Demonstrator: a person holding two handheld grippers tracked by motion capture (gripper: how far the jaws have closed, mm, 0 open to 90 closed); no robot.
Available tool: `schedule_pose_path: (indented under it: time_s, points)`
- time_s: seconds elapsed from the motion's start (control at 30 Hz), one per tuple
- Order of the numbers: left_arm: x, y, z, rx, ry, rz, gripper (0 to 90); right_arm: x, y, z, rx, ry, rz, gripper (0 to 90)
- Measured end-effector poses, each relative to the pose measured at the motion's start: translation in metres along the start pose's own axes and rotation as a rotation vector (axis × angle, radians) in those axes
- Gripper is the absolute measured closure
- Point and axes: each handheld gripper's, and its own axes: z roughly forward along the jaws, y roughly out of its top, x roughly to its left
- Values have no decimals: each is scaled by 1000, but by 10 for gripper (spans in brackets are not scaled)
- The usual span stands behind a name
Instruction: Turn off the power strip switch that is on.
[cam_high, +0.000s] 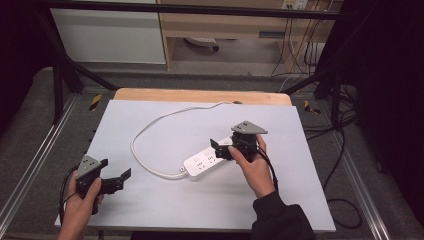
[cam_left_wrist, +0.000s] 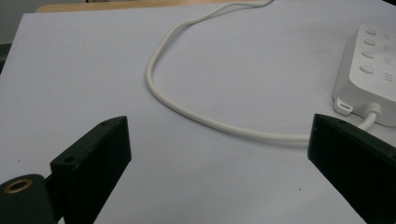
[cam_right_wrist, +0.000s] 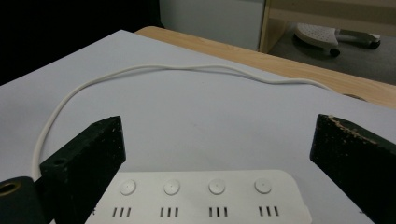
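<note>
A white power strip (cam_high: 209, 161) lies slanted in the middle of the white table sheet (cam_high: 165, 205). Its white cable (cam_high: 142, 134) loops left and then runs to the table's far edge. My right gripper (cam_high: 220, 150) hangs open just above the strip's right end, its jaws wide apart with nothing between them. In the right gripper view (cam_right_wrist: 219, 122) the strip (cam_right_wrist: 201, 196) with its round buttons lies just below the jaws. My left gripper (cam_high: 116, 170) stands open at the front left. The left gripper view (cam_left_wrist: 219, 123) shows the cable (cam_left_wrist: 154, 84) ahead and the strip's cable end (cam_left_wrist: 369, 70) at the right.
A strip of wooden tabletop (cam_high: 200, 95) shows beyond the sheet. Black frame posts (cam_high: 60, 85) stand at the far corners. Loose black cables (cam_high: 340, 150) lie on the floor to the right. A wooden cabinet (cam_high: 225, 25) and a chair base (cam_right_wrist: 327, 33) stand behind the table.
</note>
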Motion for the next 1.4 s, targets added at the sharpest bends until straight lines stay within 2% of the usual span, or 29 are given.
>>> schedule_pose_path:
  time_s: [0.17, 0.33, 0.5, 0.6, 0.93, 1.2, 1.4]
  points:
    - [-1, 1, 0, -10, -5, 0, 59, -5, 0, -6, -8, 1, -2, 32]
    - [-1, 1, -1, -17, -9, 3, 59, -13, 1, -9, -17, -27, 17, 32]
    - [-1, 1, -1, -15, -8, 1, 59, -23, 3, -20, -41, -43, 36, 32]
    - [0, 1, 0, -10, -11, -2, 59, -28, 5, -25, -52, -32, 61, 33]
    - [-1, 1, 0, -11, -7, 5, 59, -43, 6, -45, -87, -57, 79, 26]
    - [2, 2, -3, -20, 2, -6, 59, -60, -2, -61, -92, -91, 91, 25]
    - [2, 3, -4, -25, 0, 1, 59, -68, -6, -72, -93, -105, 97, 26]
